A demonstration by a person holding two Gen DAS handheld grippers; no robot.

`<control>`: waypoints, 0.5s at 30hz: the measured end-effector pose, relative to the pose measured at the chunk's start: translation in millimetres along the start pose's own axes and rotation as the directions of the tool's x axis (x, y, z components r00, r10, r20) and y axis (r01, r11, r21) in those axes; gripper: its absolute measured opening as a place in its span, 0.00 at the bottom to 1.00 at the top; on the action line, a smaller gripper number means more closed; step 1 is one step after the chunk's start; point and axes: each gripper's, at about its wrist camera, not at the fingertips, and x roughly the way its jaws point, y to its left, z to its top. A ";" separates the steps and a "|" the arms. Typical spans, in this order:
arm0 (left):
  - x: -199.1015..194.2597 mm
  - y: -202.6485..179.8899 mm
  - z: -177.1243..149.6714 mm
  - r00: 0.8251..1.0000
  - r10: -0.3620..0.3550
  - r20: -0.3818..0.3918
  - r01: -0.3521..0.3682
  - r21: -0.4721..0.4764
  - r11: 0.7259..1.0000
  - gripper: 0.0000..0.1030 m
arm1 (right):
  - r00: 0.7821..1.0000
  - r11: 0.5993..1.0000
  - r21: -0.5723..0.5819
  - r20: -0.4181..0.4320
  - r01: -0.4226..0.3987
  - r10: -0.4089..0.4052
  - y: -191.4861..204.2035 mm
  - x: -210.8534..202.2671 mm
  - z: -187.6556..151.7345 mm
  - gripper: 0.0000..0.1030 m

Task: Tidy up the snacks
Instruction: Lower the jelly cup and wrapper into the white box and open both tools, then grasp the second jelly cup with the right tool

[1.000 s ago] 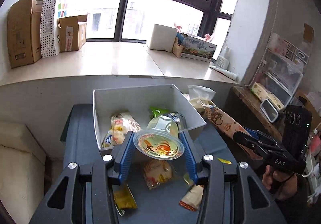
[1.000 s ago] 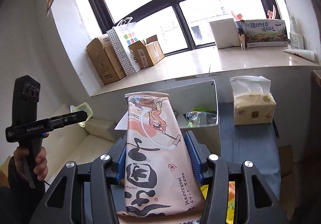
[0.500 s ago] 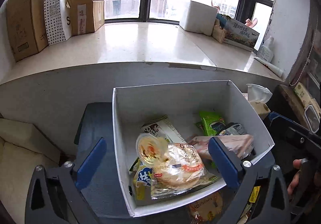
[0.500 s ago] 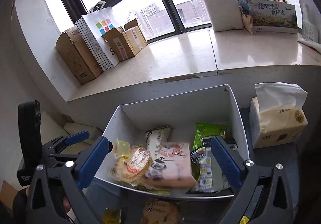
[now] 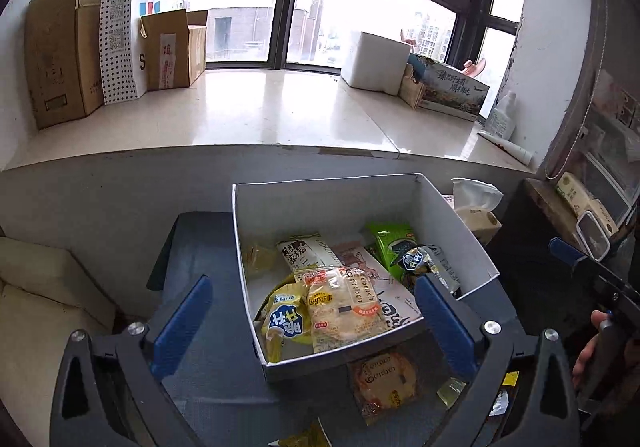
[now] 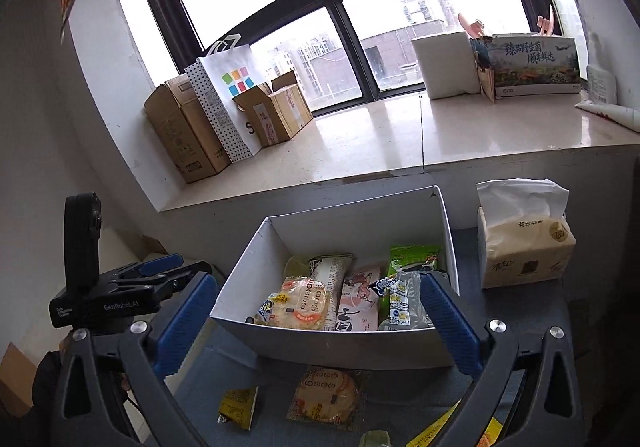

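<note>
A white box (image 5: 328,207) on the dark blue table (image 5: 200,243) holds several snacks: a rice cracker packet (image 5: 344,307), a yellow packet (image 5: 286,321), a green packet (image 5: 390,243), a long pink packet (image 5: 366,259) and a jelly cup (image 5: 258,257). My left gripper (image 5: 314,283) hovers open and empty over the box's near left corner. My right gripper (image 6: 318,279) is also open and empty, above the near wall of the box (image 6: 340,347). A round cracker packet (image 6: 324,395) and a small yellow packet (image 6: 238,407) lie loose on the table in front of the box.
A tissue pack (image 6: 524,243) stands right of the box. Behind it runs a wide window ledge (image 5: 260,115) with cardboard boxes (image 5: 60,47) and a dotted paper bag (image 5: 124,27). A cream cushion (image 5: 40,287) lies left of the table. Shelves (image 5: 600,183) stand at the far right.
Both grippers went from shut to open. The jelly cup left my left gripper and the long pink packet left my right; both now lie in the box. Both views moved closer to it.
</note>
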 end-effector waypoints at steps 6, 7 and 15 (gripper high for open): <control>-57.1 -22.1 -51.1 0.997 -0.072 0.041 0.070 0.045 0.997 1.00 | 1.000 0.995 -0.098 0.005 0.013 -0.013 7.6 -51.4 -47.8 1.00; -62.5 -25.3 -62.7 0.996 -0.084 0.033 0.082 0.045 0.996 1.00 | 1.000 0.994 -0.105 0.005 0.028 -0.027 6.8 -58.1 -58.0 1.00; -80.1 -39.7 -148.4 0.988 -0.153 -0.026 0.152 -0.040 0.988 1.00 | 0.990 0.993 -0.085 -0.108 0.081 -0.090 -8.1 -64.6 -153.9 1.00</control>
